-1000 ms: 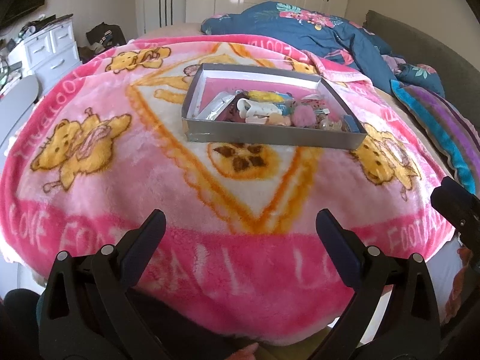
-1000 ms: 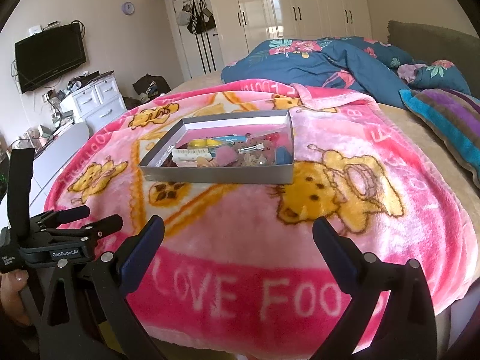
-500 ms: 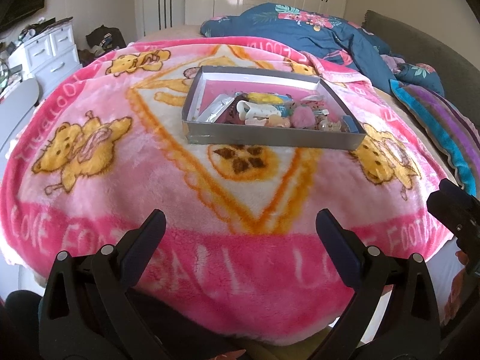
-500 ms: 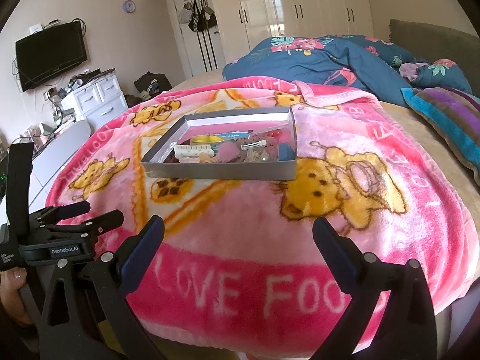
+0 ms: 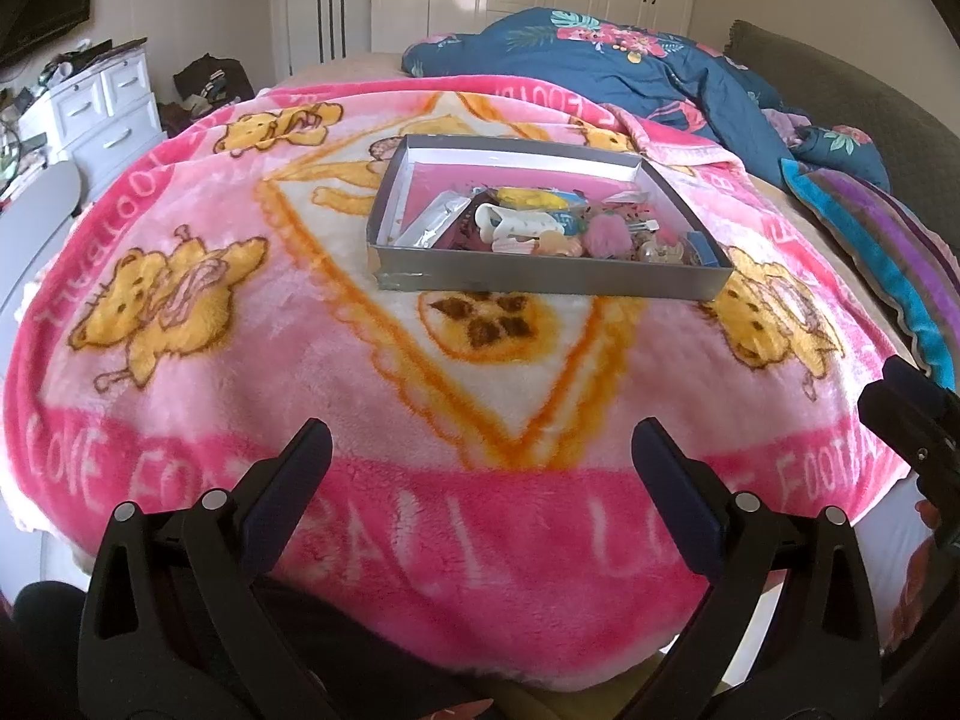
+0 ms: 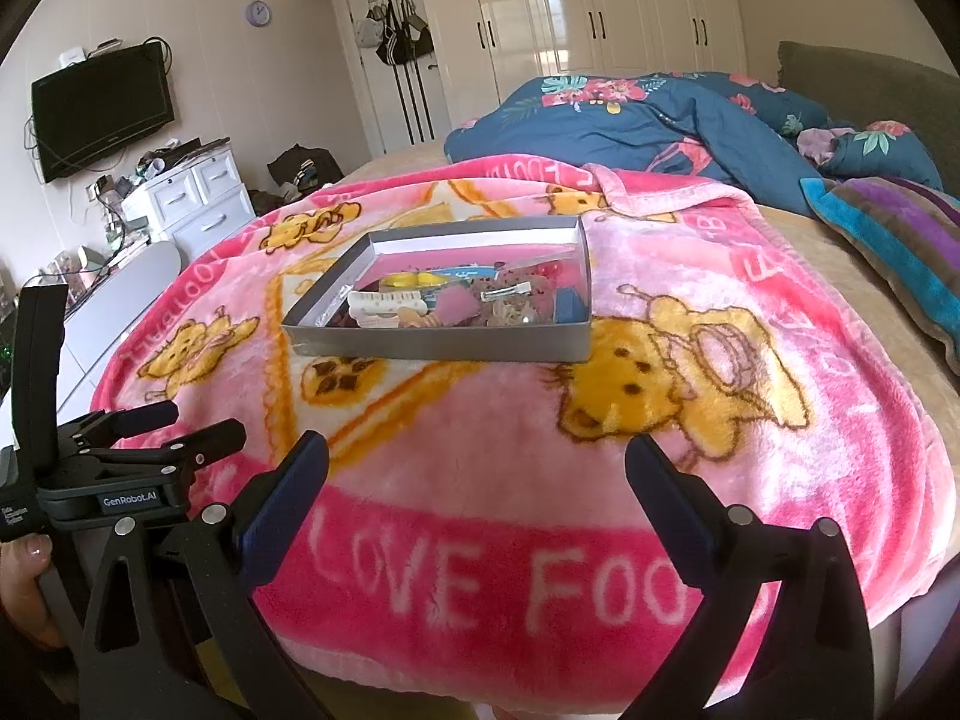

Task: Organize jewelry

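On the pink blanket (image 5: pixel 252 324), mid-bed, sits a shallow grey box (image 5: pixel 540 285), open-topped, lying flat over the orange diamond print and just behind a paw-print motif. Jewelry and hair pieces are heaped in the box's near half: a white comb-like clip (image 5: pixel 516 222), a fluffy pink pompom (image 5: pixel 606 234), something yellow (image 5: pixel 528 197) further back, a silver foil packet (image 5: pixel 435 219) against the left wall, a blue piece (image 5: pixel 702 243) in the near right corner; smaller bits too jumbled to tell apart. Far half of the box shows bare pink floor. Right wrist view gives the same box (image 6: pixel 444 345) from its other flank, with a silver hair clip (image 6: pixel 507 294) lying on top of the pile. Left claw (image 5: pixel 480 468) hovers low over the blanket's near edge, well short of the box, jaws spread wide, nothing between them. Right claw (image 6: pixel 477 480) likewise spread wide and empty, over the "LOVE FOO" lettering, well apart from the box. Each claw shows at the margin of the other's view; a hand (image 6: pixel 24 576) grips the left tool's handle. Beyond the blanket: a crumpled navy floral duvet (image 5: pixel 630 66), a striped pillow (image 6: pixel 900 252), white wardrobes (image 6: pixel 600 6), a white drawer unit (image 6: pixel 192 198) and a wall-mounted television (image 6: pixel 102 108).
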The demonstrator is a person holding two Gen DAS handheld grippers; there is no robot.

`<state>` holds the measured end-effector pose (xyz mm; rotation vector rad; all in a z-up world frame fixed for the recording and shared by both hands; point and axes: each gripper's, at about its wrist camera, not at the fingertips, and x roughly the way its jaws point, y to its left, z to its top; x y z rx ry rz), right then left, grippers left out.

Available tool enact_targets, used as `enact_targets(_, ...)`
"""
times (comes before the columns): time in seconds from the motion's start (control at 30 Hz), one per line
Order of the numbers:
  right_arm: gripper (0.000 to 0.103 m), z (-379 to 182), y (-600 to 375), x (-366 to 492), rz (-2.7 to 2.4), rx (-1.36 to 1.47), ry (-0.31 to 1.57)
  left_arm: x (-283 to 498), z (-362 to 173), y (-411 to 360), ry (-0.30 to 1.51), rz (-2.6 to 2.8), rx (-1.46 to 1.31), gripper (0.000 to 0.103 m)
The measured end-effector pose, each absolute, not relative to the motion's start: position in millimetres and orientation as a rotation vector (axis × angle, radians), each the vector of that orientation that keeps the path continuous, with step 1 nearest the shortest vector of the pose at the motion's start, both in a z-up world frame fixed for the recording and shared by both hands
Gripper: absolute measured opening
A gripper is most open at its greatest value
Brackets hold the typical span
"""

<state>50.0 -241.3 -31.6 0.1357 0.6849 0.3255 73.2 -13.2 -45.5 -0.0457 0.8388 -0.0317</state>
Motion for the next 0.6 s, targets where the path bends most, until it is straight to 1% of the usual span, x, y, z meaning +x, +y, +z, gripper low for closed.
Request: enact_targets(0.6,0.099,-31.3,-242.0,48.3,0.325,0.133,0.683,71.9,-44.3,-13.6,0.837,-0.029,-0.040,0.094)
